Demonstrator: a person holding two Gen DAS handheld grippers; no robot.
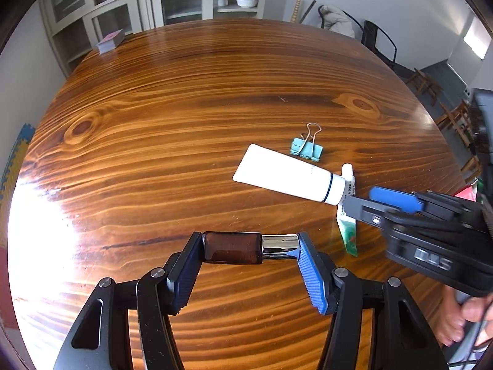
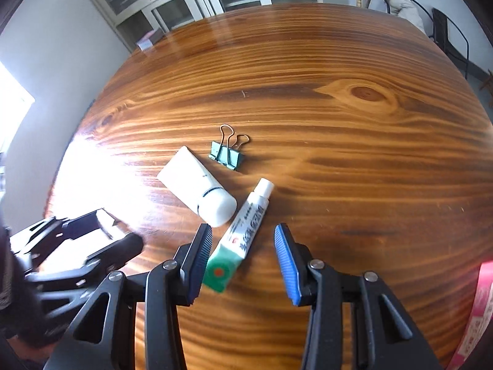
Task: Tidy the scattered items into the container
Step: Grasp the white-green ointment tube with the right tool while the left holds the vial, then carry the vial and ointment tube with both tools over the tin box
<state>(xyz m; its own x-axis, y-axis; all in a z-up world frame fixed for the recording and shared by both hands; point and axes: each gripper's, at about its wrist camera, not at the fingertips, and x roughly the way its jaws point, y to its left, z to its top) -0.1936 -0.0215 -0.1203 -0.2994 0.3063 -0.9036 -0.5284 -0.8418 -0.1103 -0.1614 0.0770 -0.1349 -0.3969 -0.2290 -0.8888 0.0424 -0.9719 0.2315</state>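
Observation:
My left gripper [image 1: 249, 246] is shut on a small brown bottle with a chrome cap [image 1: 231, 248], held crosswise between the fingertips above the wooden table [image 1: 185, 123]. My right gripper [image 2: 243, 240] is open and hangs over a small white-and-green tube [image 2: 243, 231]; its pads stand clear of the tube on both sides. A larger white tube [image 2: 197, 185] lies just left of it, and a teal binder clip [image 2: 228, 154] lies beyond. In the left wrist view the right gripper [image 1: 374, 205] reaches in from the right over the small tube [image 1: 348, 225].
A pink-red object [image 2: 480, 302] shows at the right edge of the table. A small box [image 1: 111, 41] sits at the far left corner. Cabinets stand behind the table and chairs [image 1: 379, 40] to the right. Strong glare covers the table's left side.

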